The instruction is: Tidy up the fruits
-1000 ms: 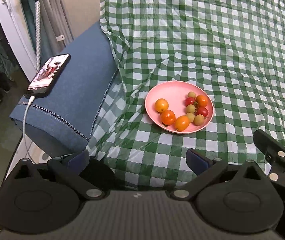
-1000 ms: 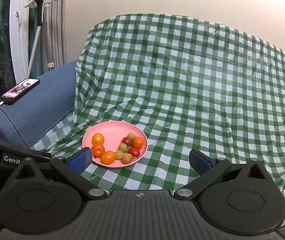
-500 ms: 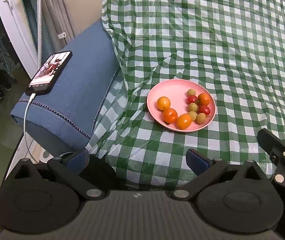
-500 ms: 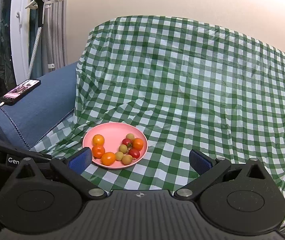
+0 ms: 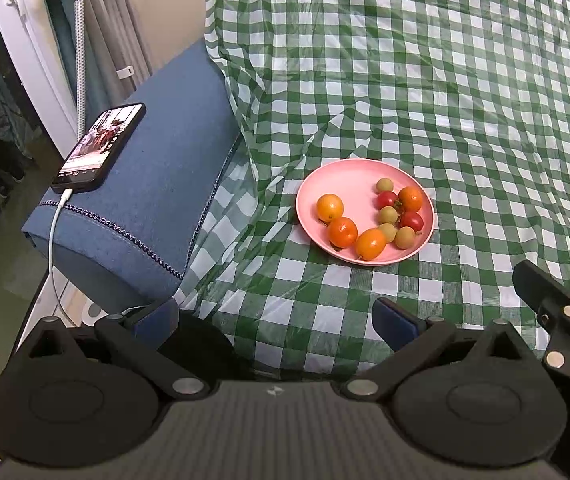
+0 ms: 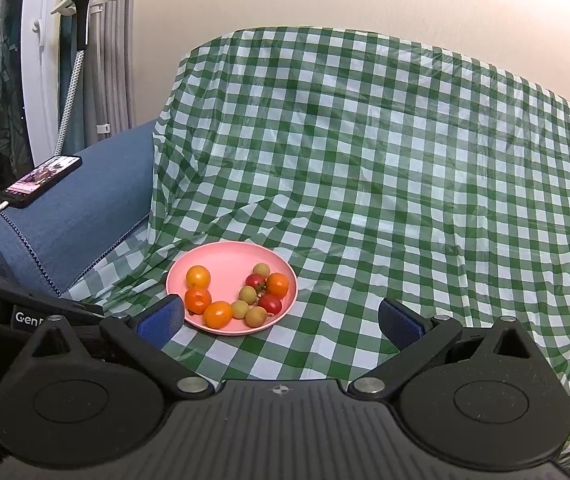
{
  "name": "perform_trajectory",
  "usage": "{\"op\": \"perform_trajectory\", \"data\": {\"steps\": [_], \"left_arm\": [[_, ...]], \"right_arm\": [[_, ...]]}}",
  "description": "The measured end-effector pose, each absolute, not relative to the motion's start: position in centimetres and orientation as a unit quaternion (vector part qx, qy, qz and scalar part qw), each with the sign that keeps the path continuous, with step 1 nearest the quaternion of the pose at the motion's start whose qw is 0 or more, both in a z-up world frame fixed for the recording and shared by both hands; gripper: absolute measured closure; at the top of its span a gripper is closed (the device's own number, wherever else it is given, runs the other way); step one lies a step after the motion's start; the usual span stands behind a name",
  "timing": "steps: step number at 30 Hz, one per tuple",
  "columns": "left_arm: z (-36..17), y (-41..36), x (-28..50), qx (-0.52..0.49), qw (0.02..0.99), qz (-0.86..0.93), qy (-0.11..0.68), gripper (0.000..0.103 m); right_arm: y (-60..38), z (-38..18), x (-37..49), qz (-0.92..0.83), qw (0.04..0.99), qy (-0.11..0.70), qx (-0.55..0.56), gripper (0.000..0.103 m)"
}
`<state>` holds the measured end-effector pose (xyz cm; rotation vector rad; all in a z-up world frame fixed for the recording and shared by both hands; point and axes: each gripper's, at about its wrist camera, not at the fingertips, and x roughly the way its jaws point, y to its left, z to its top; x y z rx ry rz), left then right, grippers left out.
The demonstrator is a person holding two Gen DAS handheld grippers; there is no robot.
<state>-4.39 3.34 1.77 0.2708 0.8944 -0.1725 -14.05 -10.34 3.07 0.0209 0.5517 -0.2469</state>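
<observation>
cloth: green checked plastic sheet (image 6: 365, 168) draped over what looks like a sofa seat and back. i judge it slick and soft underneath, so anything set down may roll or sink.
armrest: blue cushion (image 5: 157, 184) to the left of the cloth, with a phone (image 5: 99, 148) on charge lying on it. well apart from the fruit, i leave it alone.
plate: pink plate (image 6: 221, 254) sitting on the cloth, ahead of both grippers. light and shallow by the look of it, it could tip if i press on its rim.
oranges: four small orange fruits, three on the left side (image 5: 329, 207) and one among the others at the right. firm-skinned, round, prone to roll. i'd pinch across the middle.
tomatoes: two red ones (image 5: 387, 199) at the right. thin-skinned, easy to burst, gentle squeeze only.
green fruits: four small ones (image 5: 405, 237), touching their neighbours. smooth, likely slippery.
left gripper (image 5: 277, 322): fingers spread wide, holding nothing, near the plate.
right gripper (image 6: 281, 320): fingers apart and empty too, left finger just beside the plate's near edge.
</observation>
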Motion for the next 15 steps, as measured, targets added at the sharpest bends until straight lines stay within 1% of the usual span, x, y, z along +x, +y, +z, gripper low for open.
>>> {"op": "perform_trajectory", "data": {"steps": [15], "left_arm": [[1.78,3.34,-4.34,0.133,0.889,-0.083,0.431,0.0]], "right_arm": [[-10.63,2.96,-14.05,-0.118,0.955,0.273,0.013,0.001]]}}
